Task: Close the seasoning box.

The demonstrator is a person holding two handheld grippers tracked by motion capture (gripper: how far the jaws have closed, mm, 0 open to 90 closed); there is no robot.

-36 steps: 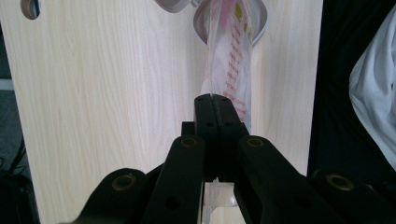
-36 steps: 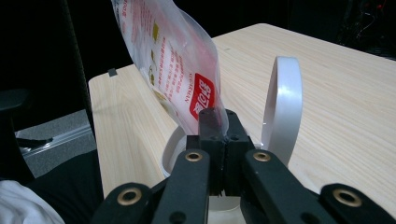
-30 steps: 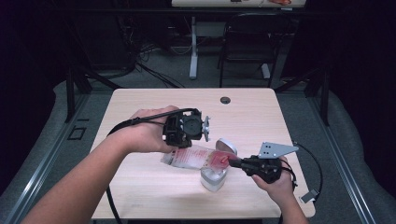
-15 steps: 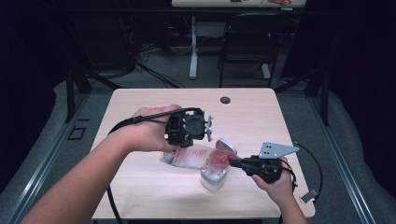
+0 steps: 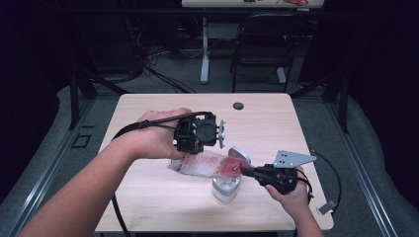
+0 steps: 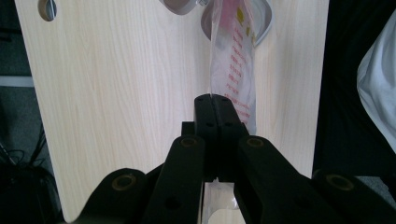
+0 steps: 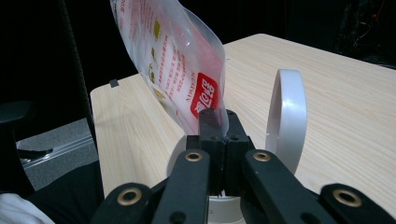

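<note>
Both grippers are clamped on the same clear plastic pouch (image 5: 205, 164) with red print, holding it slung between them above the wooden surface (image 5: 148, 197). The left gripper (image 6: 214, 100) has its fingers closed flat on one end of the pouch, seen from above in its own view with the film running away from the fingertips toward the container (image 6: 261, 28) at the top of the frame. The right gripper (image 7: 218, 122) pinches the other end, its fingers shut on the film just below the red label, and in the high view that end sits right over the mouth of a small clear container (image 5: 226, 187) near the front of the surface. A white hinged lid (image 7: 286, 123) stands upright and open beside the right gripper's fingers, so the opening step looks finished. The pouch is tilted, high at the left gripper and low at the right, which suggests the work in hand is tipping its contents down into the container. Whether the low end of the pouch is already cut or open, and whether anything has gone in, is hard to make out; the film looks nearly flat and pale, and the container's inside is blocked by the pouch. What seems left is to finish emptying, lift the pouch away, set it aside and close the lid.
</note>
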